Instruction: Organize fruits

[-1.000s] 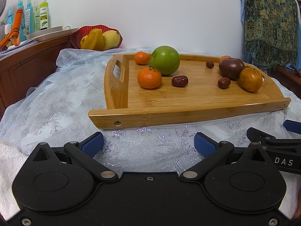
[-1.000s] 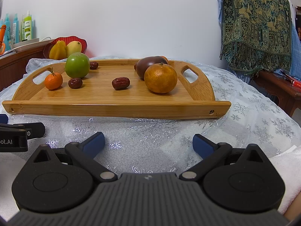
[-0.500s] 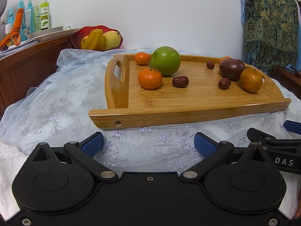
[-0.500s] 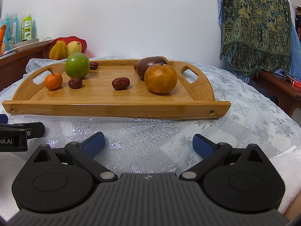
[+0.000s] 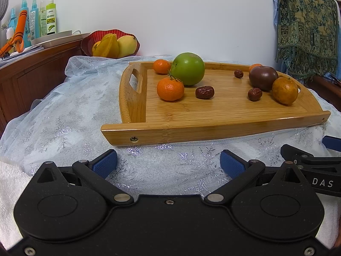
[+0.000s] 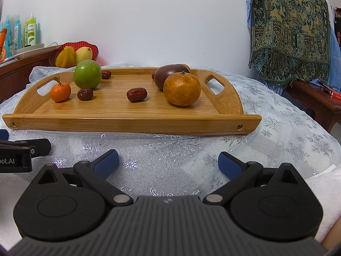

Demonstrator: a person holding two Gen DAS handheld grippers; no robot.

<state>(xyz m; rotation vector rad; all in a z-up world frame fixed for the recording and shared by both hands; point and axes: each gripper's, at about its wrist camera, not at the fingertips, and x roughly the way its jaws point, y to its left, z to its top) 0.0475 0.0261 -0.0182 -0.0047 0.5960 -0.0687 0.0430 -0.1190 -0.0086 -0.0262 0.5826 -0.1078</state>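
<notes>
Both my grippers, left gripper [image 5: 168, 162] and right gripper [image 6: 168, 162], fingers apart, empty, short of tray [image 6: 132, 123] front edge; big orange [image 6: 181, 89] at right end, nearest right gripper.

Two low views, shared tray [image 5: 213, 128]

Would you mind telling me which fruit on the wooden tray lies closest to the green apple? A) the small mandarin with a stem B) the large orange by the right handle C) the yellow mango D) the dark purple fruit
A: the small mandarin with a stem sits right in front of the green apple at the tray's left end, while the others are farther off.
</notes>
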